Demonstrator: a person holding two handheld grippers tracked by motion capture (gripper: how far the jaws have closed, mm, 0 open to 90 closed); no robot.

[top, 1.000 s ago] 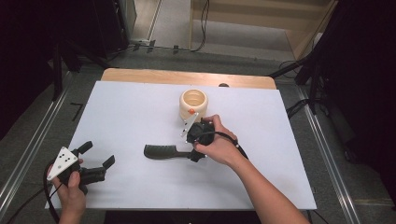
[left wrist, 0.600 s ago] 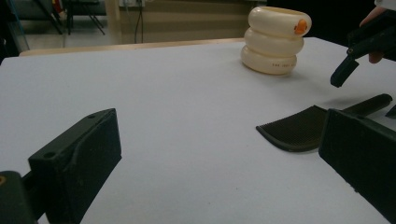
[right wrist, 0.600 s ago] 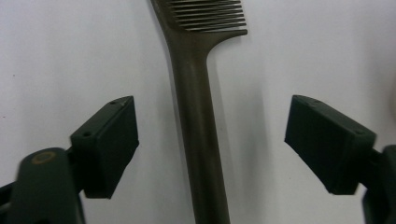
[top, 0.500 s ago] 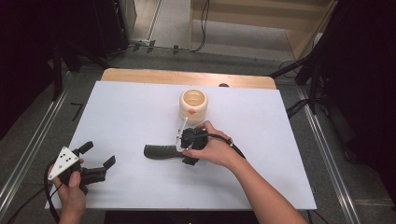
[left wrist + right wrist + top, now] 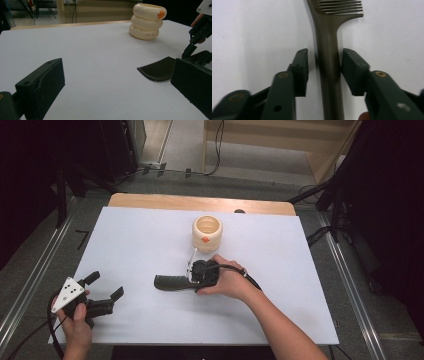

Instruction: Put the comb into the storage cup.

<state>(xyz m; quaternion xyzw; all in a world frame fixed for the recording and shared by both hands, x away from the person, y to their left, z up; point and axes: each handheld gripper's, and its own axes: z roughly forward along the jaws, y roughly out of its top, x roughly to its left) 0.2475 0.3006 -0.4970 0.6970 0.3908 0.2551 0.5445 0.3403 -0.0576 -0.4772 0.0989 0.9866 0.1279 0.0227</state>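
Note:
A dark spatula [image 5: 170,282] with a ribbed head lies flat on the white table [image 5: 140,240], near its middle. In the right gripper view its handle [image 5: 328,62] runs up between the two jaws. My right gripper [image 5: 202,272] is down over the handle, open. One pad sits against the handle's side and the other stands a small gap off. At the front left, my left gripper [image 5: 106,285] is open wide with nothing between its fingers. From the left gripper view, the spatula's head [image 5: 157,70] lies ahead to the right.
A cream ribbed cup [image 5: 207,232] with an orange dot stands just beyond the right gripper, and is also seen from the left gripper [image 5: 147,21]. A wooden strip [image 5: 200,202] borders the table's far edge. Metal rails run along both sides.
My right gripper has moved a little left and toward me, coming down over the spatula's handle. The left gripper has stayed put.

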